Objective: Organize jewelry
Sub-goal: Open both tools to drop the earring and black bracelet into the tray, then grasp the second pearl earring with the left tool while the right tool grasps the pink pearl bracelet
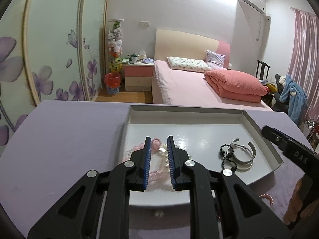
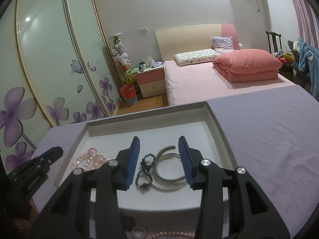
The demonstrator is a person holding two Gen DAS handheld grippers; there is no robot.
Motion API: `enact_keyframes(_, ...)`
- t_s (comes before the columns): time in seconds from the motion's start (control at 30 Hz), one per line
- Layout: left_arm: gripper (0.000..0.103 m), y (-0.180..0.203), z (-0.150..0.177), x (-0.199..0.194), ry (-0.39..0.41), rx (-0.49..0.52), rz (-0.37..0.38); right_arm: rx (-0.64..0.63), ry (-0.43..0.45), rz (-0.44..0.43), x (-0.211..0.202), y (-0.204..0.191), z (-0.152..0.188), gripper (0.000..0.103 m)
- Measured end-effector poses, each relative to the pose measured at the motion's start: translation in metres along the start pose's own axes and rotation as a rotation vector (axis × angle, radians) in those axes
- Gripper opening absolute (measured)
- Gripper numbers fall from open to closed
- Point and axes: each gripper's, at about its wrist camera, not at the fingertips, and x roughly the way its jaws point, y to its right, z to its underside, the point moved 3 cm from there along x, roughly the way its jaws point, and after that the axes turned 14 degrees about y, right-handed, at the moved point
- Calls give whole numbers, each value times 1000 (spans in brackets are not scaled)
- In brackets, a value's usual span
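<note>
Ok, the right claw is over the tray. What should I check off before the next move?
1. Right claw open: ok.
2. Silver bangle and black bead bracelet lying free in the white tray: ok.
3. Left claw empty: cannot tell; the pearl bracelet shows through its narrow gap.
4. All jewelry in the tray: not ok; a ring and a pink beaded piece lie outside it.
5. Bare tray floor left: ok.

Glossy white tray (image 2: 218,137); polished metal bangle (image 2: 169,171); matt cloth tabletop (image 2: 269,139).
</note>
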Motion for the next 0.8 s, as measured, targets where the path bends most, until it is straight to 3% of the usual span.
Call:
enact_keyframes(0.17,17,-19,10,-23,-11,-10,-21,-13,-30,13,-27,14,9,41)
enact_keyframes(0.43,18,-38,38,-52,-83,-10,-37,-36,-195,37,-53,34,53,41)
enact_keyframes(0.57,30,-37,45,-61,-101,-2,-32,-61,-258,32,-57,33,71,39)
enact_keyframes(0.8,32,-26,52,-60,-132,28,-3,-129,-321,33,-55,23,87,32)
